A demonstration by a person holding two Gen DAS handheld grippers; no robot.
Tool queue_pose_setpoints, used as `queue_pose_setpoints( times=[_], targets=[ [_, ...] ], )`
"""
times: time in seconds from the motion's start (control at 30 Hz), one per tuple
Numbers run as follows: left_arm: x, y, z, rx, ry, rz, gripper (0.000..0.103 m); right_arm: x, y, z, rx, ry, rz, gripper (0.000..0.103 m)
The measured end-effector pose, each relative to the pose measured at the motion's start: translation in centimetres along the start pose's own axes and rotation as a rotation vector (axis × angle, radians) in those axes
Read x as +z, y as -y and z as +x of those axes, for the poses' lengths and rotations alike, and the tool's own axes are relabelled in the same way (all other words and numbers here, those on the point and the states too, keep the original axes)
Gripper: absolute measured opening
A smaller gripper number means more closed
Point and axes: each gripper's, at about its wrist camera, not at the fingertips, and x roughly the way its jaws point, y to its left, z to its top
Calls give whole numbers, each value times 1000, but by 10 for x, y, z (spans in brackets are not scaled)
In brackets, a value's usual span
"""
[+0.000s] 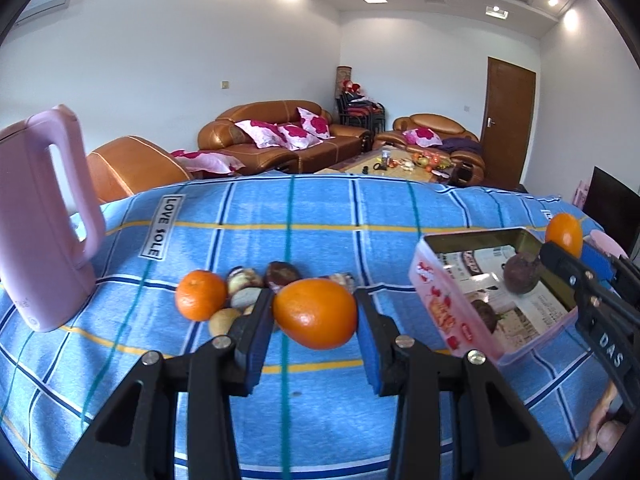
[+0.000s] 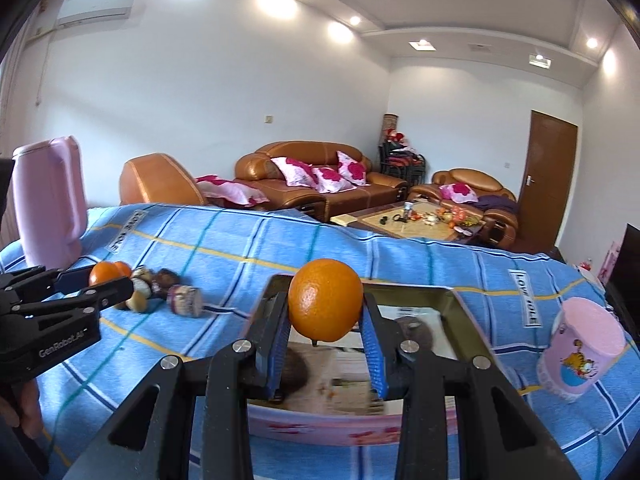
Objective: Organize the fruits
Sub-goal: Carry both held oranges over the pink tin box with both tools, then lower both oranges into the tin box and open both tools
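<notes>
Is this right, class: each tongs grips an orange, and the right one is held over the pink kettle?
Not quite. In the right wrist view, the right tongs hold their orange over the open pink tin, not the kettle.

Both fisheye views look forward along their own fingers, tilted slightly down over the desk (image 1: 320, 208) with its blue checked cloth, toward the sofa (image 1: 280, 132) and door (image 1: 508, 120) at the far wall. The left wrist view sits low and close behind the left gripper (image 1: 316, 312), with the right gripper (image 1: 568, 256) at its right edge. The right wrist view looks over the pink tin (image 2: 460, 300) and catches the left gripper at its left edge. Both share the fruit pile (image 1: 248, 292), tin and pink jug (image 1: 44, 220).
</notes>
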Motion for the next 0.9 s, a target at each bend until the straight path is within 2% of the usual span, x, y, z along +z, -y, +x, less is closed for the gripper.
queue_pose_setpoints(
  times=[0.17,0.33,0.53,0.7,0.9],
  targets=[
    [6,15,1,-33,10,19,41,1,29,2,-73,9,15,36],
    [15,40,6,-75,16,52,41,3,66,4,-121,7,89,36],
    [23,76,20,-131,4,71,41,6,96,18,-132,-38,176,36],
    [21,109,33,-199,-37,73,41,1,96,34,-101,-128,173,36],
    [14,136,46,-210,-85,103,41,-8,80,46,-91,-236,98,36]
  ],
)
